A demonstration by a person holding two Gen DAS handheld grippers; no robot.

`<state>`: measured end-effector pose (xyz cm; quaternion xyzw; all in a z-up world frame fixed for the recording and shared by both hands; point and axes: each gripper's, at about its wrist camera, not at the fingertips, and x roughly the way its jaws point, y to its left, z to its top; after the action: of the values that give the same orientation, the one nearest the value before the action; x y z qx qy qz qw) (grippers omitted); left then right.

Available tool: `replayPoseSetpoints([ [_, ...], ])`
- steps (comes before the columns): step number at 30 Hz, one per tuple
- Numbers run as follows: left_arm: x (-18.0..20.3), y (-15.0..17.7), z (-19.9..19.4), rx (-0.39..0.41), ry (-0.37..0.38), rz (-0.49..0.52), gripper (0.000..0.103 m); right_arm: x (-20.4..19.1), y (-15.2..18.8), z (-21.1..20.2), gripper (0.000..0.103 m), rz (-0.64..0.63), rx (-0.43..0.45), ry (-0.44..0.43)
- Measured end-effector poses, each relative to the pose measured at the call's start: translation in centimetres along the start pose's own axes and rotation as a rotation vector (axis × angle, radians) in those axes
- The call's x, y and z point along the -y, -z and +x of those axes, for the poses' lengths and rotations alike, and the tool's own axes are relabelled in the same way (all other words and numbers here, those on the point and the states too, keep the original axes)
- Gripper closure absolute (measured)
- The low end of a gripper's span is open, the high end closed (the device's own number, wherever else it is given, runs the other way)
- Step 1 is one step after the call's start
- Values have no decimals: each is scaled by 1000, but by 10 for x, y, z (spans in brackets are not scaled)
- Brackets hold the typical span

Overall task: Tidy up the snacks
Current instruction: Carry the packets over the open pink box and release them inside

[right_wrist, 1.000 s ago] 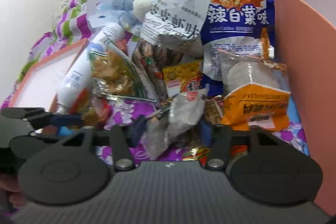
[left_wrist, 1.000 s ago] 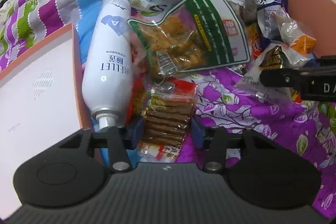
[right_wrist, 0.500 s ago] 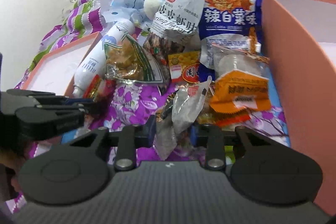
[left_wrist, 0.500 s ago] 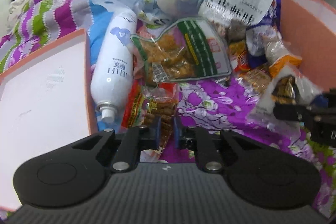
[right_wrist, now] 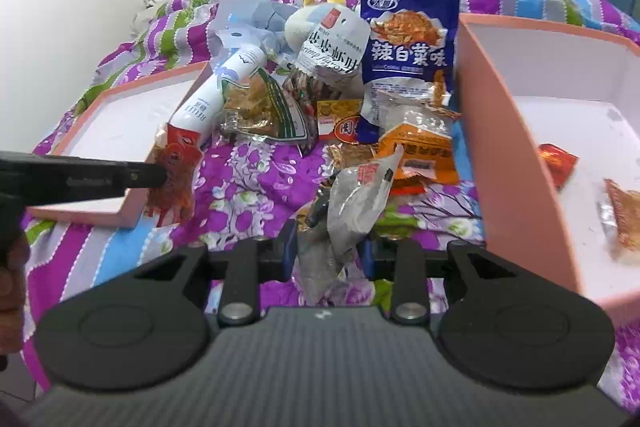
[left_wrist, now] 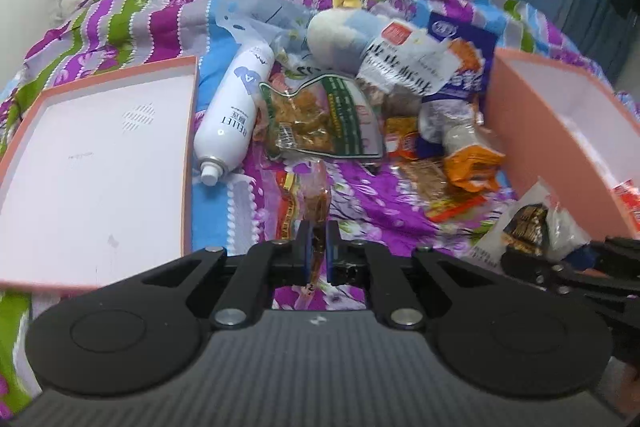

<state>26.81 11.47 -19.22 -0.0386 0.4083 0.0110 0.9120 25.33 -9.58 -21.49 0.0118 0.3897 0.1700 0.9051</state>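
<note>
A shallow pink lid (left_wrist: 96,163) lies at left on the bed, beside a white spray can (left_wrist: 234,115) lettered "BELLET". The left gripper (left_wrist: 316,247) is clamped on a red-edged snack packet (left_wrist: 314,205). The right gripper (right_wrist: 326,251) grips a clear grey packet (right_wrist: 356,203). Only the right view shows two snacks inside the pink box (right_wrist: 492,147)

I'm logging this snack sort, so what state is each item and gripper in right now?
left gripper: shut on red snack packet, lifted.
right gripper: shut on clear snack packet, lifted.
white spray bottle: lying on its side, cap off.
pink box: open, a few packets inside.
pink lid: upturned, nothing visible inside.
blue snack bag: sealed, leaning on the pile.
</note>
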Motion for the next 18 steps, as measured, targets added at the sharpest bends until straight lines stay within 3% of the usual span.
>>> replayPoseSetpoints([
  [11,22,23,-76,6,66,-169,96,0,16,-66,69,-8,45,-6],
  [18,50,25,-121,55,105,-164,96,5,17,-110,69,-7,80,-10],
])
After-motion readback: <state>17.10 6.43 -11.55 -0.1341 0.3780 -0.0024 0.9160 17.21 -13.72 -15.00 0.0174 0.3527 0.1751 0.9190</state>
